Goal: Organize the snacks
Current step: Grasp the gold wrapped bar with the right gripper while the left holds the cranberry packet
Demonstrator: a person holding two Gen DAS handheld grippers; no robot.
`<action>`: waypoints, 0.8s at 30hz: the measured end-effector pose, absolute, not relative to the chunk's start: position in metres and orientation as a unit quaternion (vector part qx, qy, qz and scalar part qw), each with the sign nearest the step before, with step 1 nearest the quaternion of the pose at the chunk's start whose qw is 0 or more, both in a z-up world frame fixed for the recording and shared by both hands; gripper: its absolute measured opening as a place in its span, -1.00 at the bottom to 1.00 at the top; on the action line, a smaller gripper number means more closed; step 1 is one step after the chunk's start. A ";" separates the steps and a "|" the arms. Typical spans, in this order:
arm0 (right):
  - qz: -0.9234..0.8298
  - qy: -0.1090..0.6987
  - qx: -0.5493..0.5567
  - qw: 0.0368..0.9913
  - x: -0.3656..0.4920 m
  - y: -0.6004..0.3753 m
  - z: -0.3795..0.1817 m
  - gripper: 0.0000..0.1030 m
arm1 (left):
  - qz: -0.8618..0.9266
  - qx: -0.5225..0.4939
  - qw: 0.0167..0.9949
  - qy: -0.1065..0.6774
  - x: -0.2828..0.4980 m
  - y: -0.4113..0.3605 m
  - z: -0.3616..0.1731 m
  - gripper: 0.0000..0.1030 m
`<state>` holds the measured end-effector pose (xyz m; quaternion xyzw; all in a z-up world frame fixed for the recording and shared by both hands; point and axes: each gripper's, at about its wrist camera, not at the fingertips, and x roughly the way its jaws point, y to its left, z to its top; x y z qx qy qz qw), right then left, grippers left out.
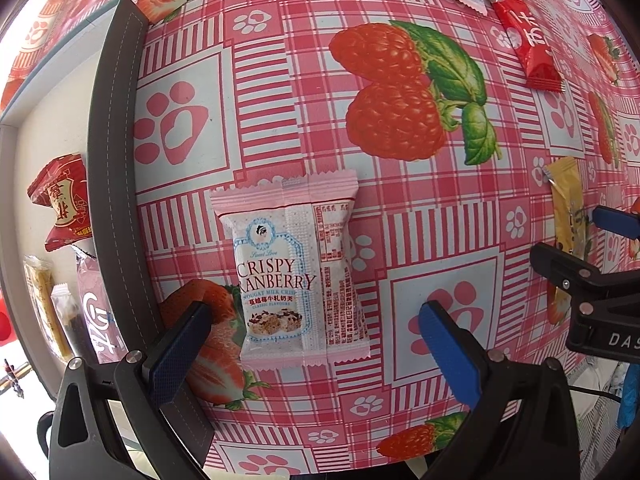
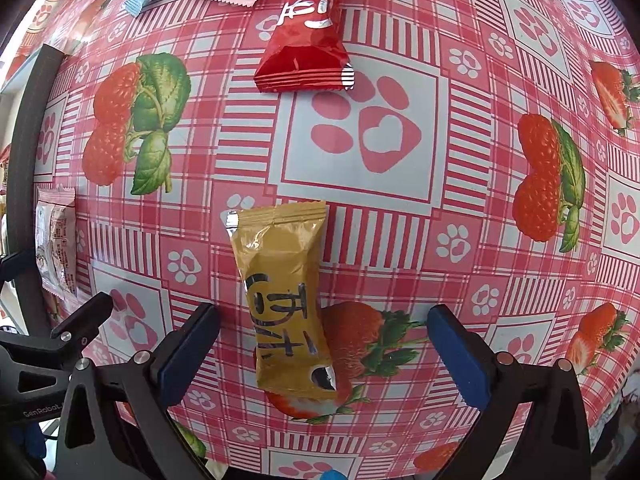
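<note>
Two grippers hover wide open, holding nothing, over the strawberry-print worktop (image 1: 400, 208): left gripper (image 1: 316, 354) straddles a pink packet (image 1: 292, 268) reading "CRISPY CRANBERRY NOUGAT MILK CRISP"; right gripper (image 2: 324, 350) straddles a yellow packet (image 2: 286, 300) with black characters.

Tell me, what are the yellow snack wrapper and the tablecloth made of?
The yellow snack wrapper looks like thin shiny plastic film, probably foil-lined: it crinkles, glints, and shows silver at a torn corner. The tablecloth looks like smooth printed vinyl or oilcloth, lying flat with a faint sheen.
</note>
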<state>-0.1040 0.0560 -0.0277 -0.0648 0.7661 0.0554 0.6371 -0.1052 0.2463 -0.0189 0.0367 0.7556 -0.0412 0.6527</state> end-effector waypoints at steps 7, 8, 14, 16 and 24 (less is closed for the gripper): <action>0.051 0.771 -0.063 0.631 -0.102 0.056 -0.029 0.90 | -0.054 0.055 0.647 0.758 -0.099 0.241 -0.014 0.76; 0.053 0.770 -0.064 0.633 -0.101 0.057 -0.026 0.79 | -0.057 0.059 0.650 0.756 -0.099 0.240 -0.012 0.63; 0.074 0.755 -0.078 0.646 -0.096 0.064 -0.010 -0.27 | -0.072 0.067 0.663 0.742 -0.091 0.235 0.002 -0.04; 0.078 0.754 -0.070 0.649 -0.092 0.065 -0.005 -0.51 | -0.075 0.057 0.667 0.739 -0.089 0.237 0.006 -0.13; 0.102 0.748 0.009 0.656 -0.074 0.060 0.017 -0.52 | -0.085 0.018 0.695 0.714 -0.080 0.254 0.041 -0.13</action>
